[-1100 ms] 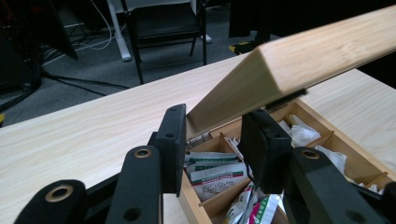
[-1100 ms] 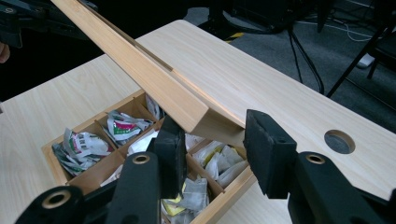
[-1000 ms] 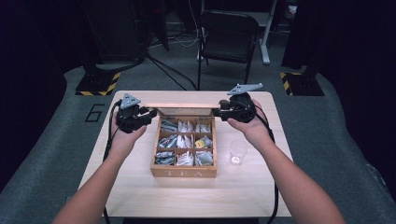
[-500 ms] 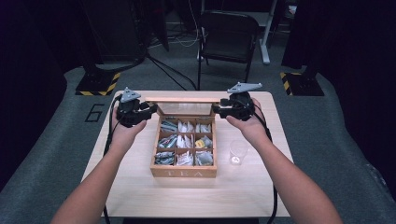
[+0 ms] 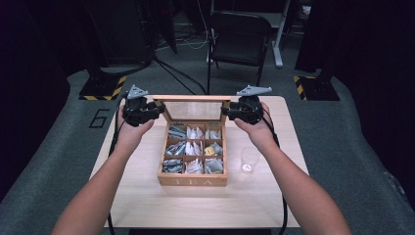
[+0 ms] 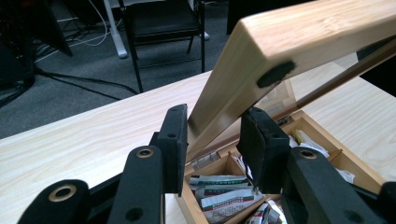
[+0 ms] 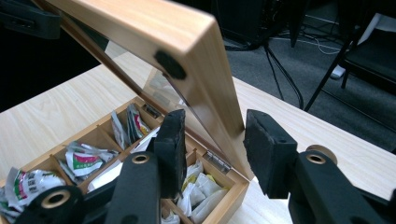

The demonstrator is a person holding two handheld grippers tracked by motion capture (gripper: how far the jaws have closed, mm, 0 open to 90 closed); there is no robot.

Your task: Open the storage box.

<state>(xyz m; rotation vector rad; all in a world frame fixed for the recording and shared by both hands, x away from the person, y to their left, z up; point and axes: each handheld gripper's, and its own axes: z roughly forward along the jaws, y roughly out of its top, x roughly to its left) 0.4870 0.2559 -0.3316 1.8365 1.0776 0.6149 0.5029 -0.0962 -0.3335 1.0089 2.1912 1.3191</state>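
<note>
Both grippers have raised the glass-paned wooden lid point(image 5: 195, 108) (earlier it lay lower) above the wooden tea box point(image 5: 193, 180): left gripper point(image 6: 212, 140) clamps its side rail, right gripper point(image 7: 212, 140) loosely straddles the other, jaws just narrowed.

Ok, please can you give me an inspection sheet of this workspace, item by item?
Surface: wooden table, pale, no marks seen.
Job's things: wooden tea box, lid raised, tea bags in its compartments.
Clutter: one clear cup right of the box.
Grippers: left tool shut on the lid's side rail; right tool has just been closing, the other rail between its jaws, a gap at one pad.
Cables: tool cable trails off the table; floor cables behind.
Surroundings: black chair, striped stand base, dark room.
</note>
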